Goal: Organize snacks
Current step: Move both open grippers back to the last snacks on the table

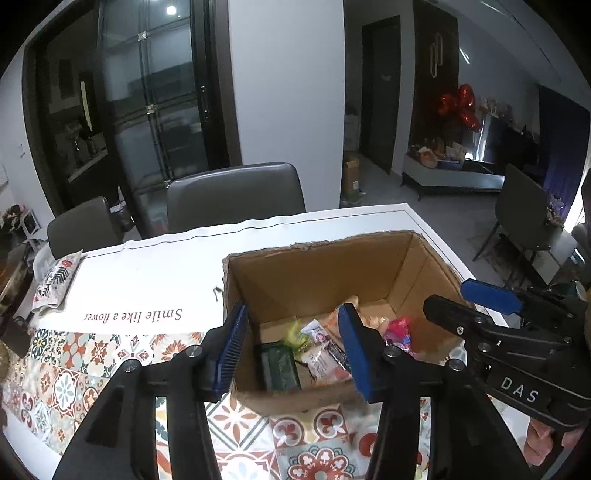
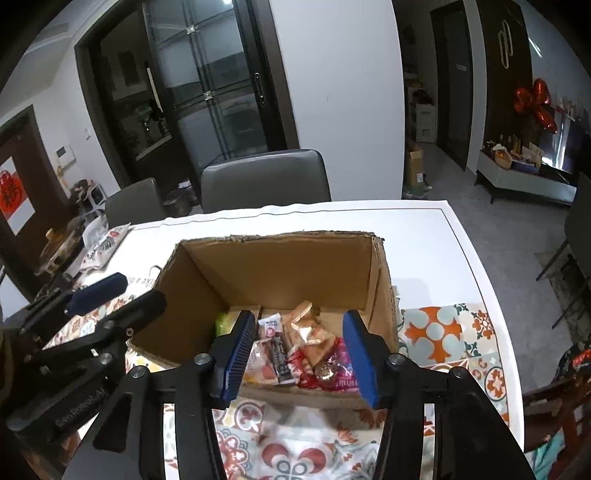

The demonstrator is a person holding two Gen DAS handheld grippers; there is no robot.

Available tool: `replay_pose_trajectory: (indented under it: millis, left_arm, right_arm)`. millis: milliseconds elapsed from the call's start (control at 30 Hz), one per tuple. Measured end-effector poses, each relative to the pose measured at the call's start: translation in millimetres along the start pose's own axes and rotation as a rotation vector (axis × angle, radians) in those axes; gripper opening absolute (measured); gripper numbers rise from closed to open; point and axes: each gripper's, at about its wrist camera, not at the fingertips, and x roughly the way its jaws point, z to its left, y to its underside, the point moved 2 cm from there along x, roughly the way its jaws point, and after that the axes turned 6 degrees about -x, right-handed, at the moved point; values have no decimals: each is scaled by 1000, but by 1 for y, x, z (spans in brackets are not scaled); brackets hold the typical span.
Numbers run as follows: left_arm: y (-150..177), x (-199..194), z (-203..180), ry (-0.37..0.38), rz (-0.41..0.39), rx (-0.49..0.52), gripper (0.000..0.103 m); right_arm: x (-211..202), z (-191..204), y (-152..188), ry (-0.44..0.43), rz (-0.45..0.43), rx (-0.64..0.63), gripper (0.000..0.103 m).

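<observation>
White walls [image 2: 343,110] and a grey floor [image 2: 461,184] frame the room, with dark glass doors [image 2: 207,96] behind two grey chairs [image 2: 266,181] at the table's far edge. A ceiling light [image 1: 170,10] reflects in the glass. At right, a low white cabinet [image 1: 450,177] stands under red balloons [image 1: 461,107], near a dark door [image 1: 380,92].

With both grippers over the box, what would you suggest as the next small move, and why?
Probably swing the left gripper towards the leaf-print packet at the table's far left. Both grippers are open and empty above the cardboard box, where other snacks already lie, and that packet is outside it.
</observation>
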Motion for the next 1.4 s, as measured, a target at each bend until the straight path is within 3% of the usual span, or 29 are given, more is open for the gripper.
replay_pose_trajectory:
  millis: [300,600,1400]
  left_arm:
    - [36,-34,-2,23,-31,16,54]
    - [68,-60,-10,24,-61,64,59]
    - [164,-50,-25,100,86,86,62]
  right_arm:
    - [-34,9,36,-13,-60,-28,51]
    - [-51,12,78,-47,-55,1,51]
    - [-51,9,172,-24,59,4,51]
